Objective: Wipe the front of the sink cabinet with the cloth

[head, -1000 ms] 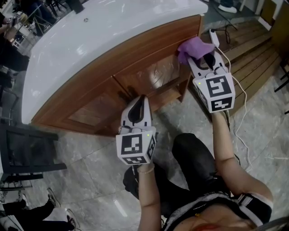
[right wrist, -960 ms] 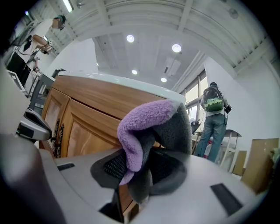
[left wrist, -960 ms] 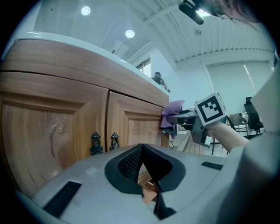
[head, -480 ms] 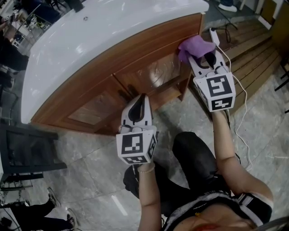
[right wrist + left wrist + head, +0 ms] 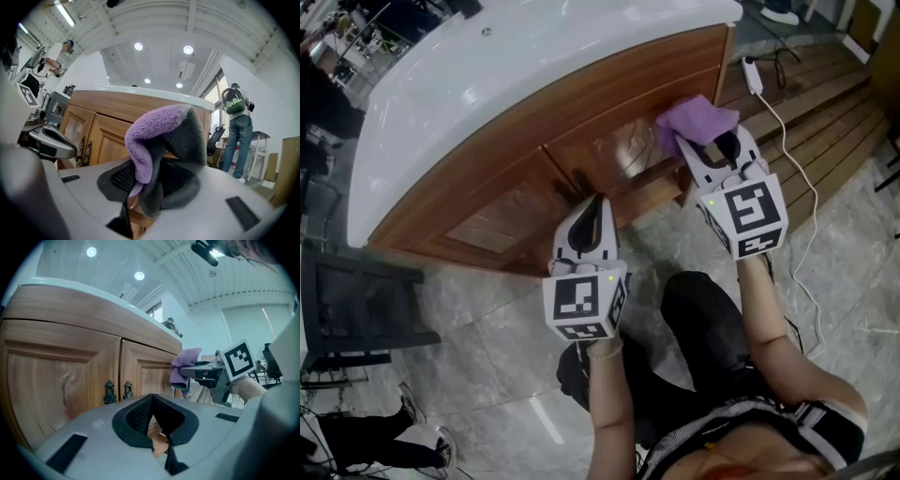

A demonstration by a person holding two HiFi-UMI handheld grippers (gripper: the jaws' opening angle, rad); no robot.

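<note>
Since the head view looks steeply down, it shows the whole wooden cabinet front at once, with the purple cloth bunched against the upper part of its right-hand door, held there by the right claw. The left claw hangs lower, near the middle of the cabinet and just clear of the dark door handles. A white cable trails over the floor at the right. In the left gripper view, the left claw is closed tip to tip on nothing, aimed at the two doors beside the handles. Off to the right, the cloth droops from the right claw at the far door's edge, seemingly touching the wood, though contact cannot be confirmed. In the right gripper view, the right claw is clamped on a fold of the cloth, purple fleece on one face and grey on the other, which rises past the tips and flops over toward the cabinet. The cloth looks light, soft and limp, so it should mould to the panel mouldings but carry no push of its own. The hold is best kept on a thick bunched fold, leaving a loose pad beyond the tips to meet the wood. The varnished front looks stiff and smooth, and the handles could snag the fleece.
</note>
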